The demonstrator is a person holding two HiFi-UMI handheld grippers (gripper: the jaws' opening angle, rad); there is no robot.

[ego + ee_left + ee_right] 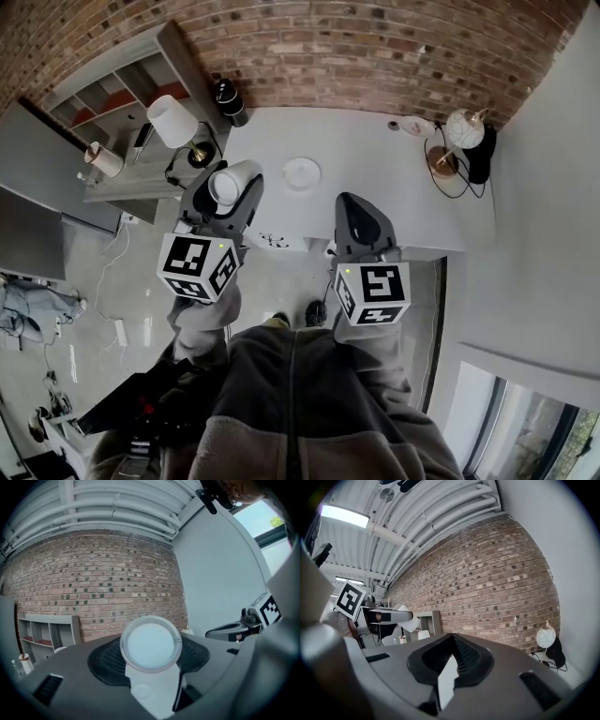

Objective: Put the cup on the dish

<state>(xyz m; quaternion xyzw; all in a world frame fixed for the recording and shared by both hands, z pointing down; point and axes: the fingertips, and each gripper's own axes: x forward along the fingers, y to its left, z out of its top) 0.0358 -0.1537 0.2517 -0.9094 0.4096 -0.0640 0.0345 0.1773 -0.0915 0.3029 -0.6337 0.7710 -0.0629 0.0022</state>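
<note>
While against brick wall [375,47], table [384,183], dish [301,173]

Claws: two, namely left claw [228,187] and right claw [356,211].
Marker cubes [197,267]: two, one per claw.
Cup [151,644]: one, white.
Dish [301,173]: one, white, round.
Bench [375,169]: one, white.
Table lamp [172,122] with white shade: one.
Globe ornament [463,128] on a stand: one.
Shelf unit [122,89]: one.
Dark cylinder [229,101] by the wall: one.
</note>
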